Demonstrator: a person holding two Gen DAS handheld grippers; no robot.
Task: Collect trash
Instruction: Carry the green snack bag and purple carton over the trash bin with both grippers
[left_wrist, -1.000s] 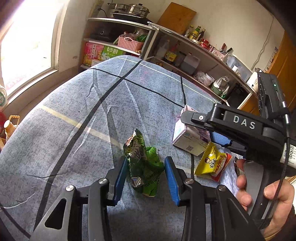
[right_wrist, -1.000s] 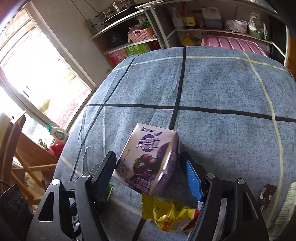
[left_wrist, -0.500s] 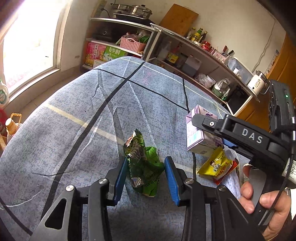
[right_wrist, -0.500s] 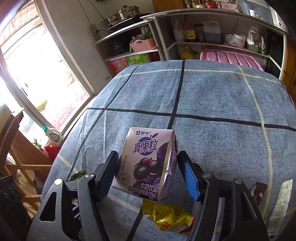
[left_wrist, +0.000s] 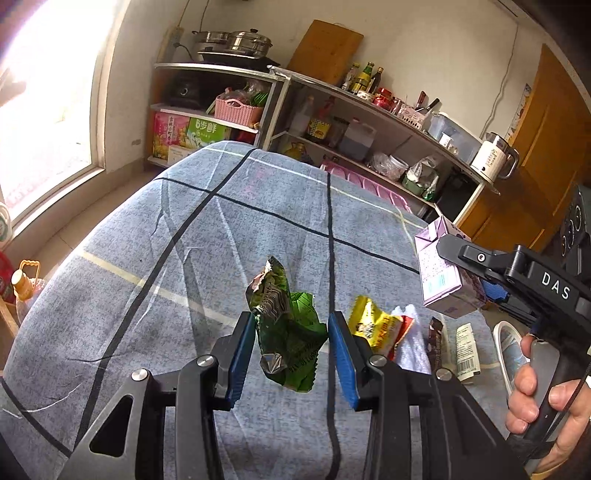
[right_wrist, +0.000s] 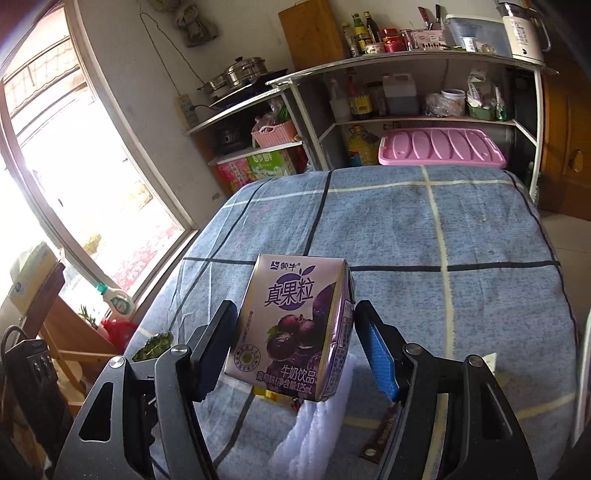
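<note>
My left gripper (left_wrist: 291, 341) is shut on a crumpled green snack wrapper (left_wrist: 286, 330) and holds it above the blue checked tablecloth (left_wrist: 184, 266). My right gripper (right_wrist: 295, 349) is shut on a purple grape milk carton (right_wrist: 295, 328), upright and lifted off the table; the carton also shows in the left wrist view (left_wrist: 441, 275). On the cloth lie a yellow snack packet (left_wrist: 373, 325), a white tissue (left_wrist: 410, 339), a brown wrapper (left_wrist: 436, 341) and a white barcode wrapper (left_wrist: 467, 350).
Shelves with bottles, pots and a pink basket (left_wrist: 238, 110) stand beyond the table's far edge. A pink lid (right_wrist: 439, 146) sits behind the table. A window (right_wrist: 74, 184) is at the left. A white round rim (left_wrist: 504, 339) shows at the table's right edge.
Both grippers have risen from the table with their loads. The green wrapper and the carton now hang above the cloth, and the carton has moved right and up.
</note>
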